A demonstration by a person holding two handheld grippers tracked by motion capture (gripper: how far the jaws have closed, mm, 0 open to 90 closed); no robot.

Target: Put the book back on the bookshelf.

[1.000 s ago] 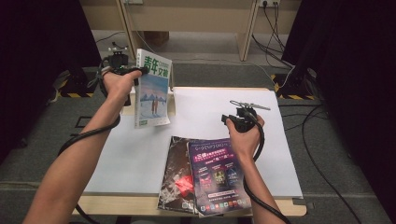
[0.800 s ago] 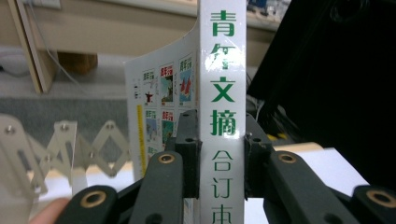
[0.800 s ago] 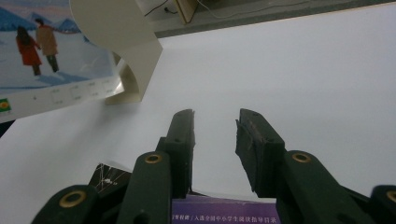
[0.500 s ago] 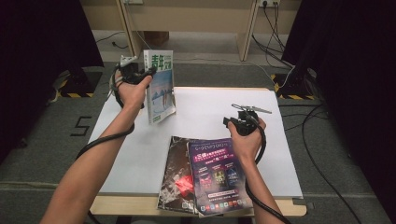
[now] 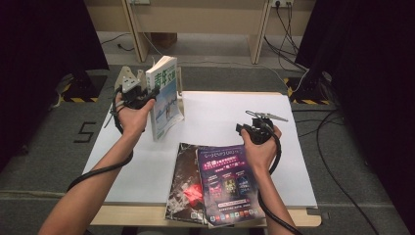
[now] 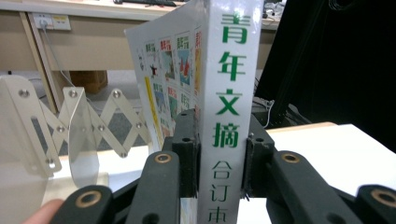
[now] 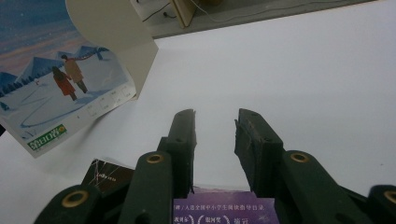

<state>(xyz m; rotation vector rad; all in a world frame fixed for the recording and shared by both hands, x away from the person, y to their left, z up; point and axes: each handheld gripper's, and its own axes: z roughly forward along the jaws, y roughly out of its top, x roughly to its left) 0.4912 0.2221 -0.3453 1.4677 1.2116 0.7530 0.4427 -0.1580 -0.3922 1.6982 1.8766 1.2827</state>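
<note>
The left gripper (image 5: 142,95) has its fingers (image 6: 187,154) clamped on the spine of a thick book (image 5: 166,98), though they have just been opening slightly with the spine between them. The book stands upright near the bench's (image 5: 293,161) far-left corner, beside a folding white rack (image 5: 128,78). The right gripper (image 5: 257,132) hovers near the middle, above the far edge of 2 magazines (image 5: 220,186) at the near edge; its fingers (image 7: 184,140) stand partly apart on nothing. The risk, I judge, is the book tipping: if the grip slackens before the book is seated in the rack, it could fall flat or knock the light rack off the bench edge.
</note>
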